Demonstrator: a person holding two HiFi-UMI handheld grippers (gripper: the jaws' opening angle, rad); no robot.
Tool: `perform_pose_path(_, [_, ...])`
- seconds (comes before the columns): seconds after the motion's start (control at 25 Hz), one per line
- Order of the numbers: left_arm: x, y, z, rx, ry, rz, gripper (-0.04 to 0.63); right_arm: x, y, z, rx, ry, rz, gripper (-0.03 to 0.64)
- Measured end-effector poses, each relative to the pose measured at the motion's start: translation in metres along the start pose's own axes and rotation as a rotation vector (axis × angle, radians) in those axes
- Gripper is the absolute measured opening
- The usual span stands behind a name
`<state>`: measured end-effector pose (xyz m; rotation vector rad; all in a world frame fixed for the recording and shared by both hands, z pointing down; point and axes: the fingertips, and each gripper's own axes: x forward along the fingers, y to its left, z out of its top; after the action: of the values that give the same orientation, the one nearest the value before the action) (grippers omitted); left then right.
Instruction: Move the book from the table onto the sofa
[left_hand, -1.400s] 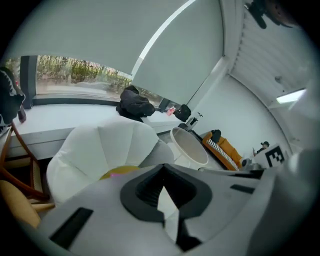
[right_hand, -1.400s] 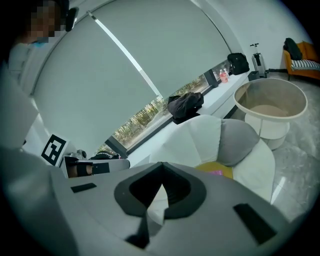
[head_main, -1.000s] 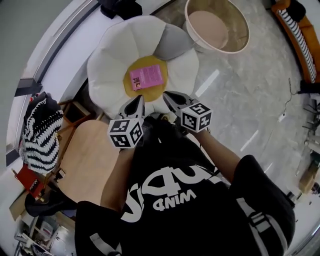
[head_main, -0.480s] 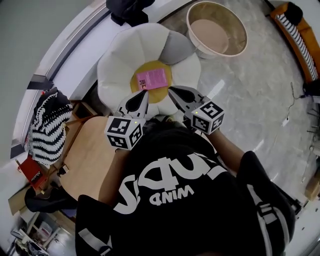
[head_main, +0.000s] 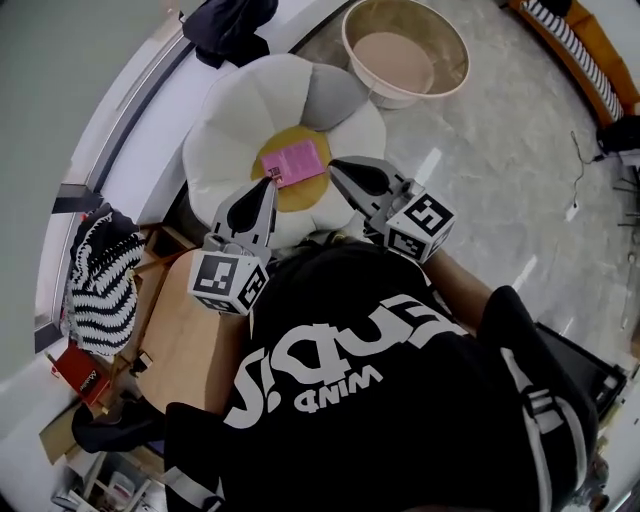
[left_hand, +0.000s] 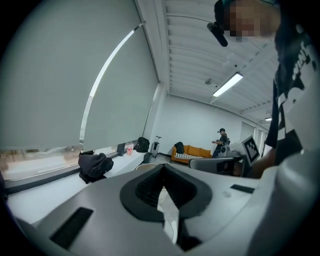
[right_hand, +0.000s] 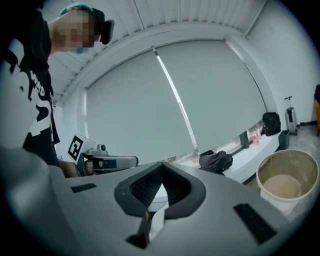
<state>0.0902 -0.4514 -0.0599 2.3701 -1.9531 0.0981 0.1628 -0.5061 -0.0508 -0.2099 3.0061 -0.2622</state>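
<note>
Both grippers are now sitting higher and wider apart than a second ago, and the book is still lying where it was. In the head view the left gripper (head_main: 268, 190) and the right gripper (head_main: 340, 172) are pointing away from the person, each with its jaws pressed together and holding nothing. The pink book (head_main: 292, 162) is resting flat on the yellow centre of the flower-shaped sofa (head_main: 240, 110), just beyond the two gripper tips and between them. The round wooden worktop (head_main: 180, 335) is lying behind and below the left gripper, and a tan tub (head_main: 452, 40) is standing on the floor well beyond the right gripper. In the left gripper view the left gripper (left_hand: 162, 172) is pointing level, its jaws meeting at the tips with nothing between them. A black garment (left_hand: 95, 166) is lying on a window ledge ahead to its left, and the right gripper (left_hand: 220, 162) is showing to its right. In the right gripper view the right gripper (right_hand: 161, 172) is likewise showing jaws closed on nothing. The left gripper (right_hand: 107, 161) is hovering to its left, the black garment (right_hand: 216, 161) is lying ahead, and the tub (right_hand: 260, 175) is standing to its right.
</note>
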Motion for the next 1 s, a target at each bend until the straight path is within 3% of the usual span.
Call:
perform_pose_path(0.44, [0.004, 0.015, 0.004, 0.018, -0.05, 0.022, 0.009, 0.005, -0.01, 0.011, -0.026, -0.037, 0.006, 0.002])
perform_pose_path(1.0, [-0.005, 0.023, 0.001, -0.031, -0.065, 0.066, 0.009, 0.01, -0.013, 0.011, -0.038, -0.052, -0.01, 0.001])
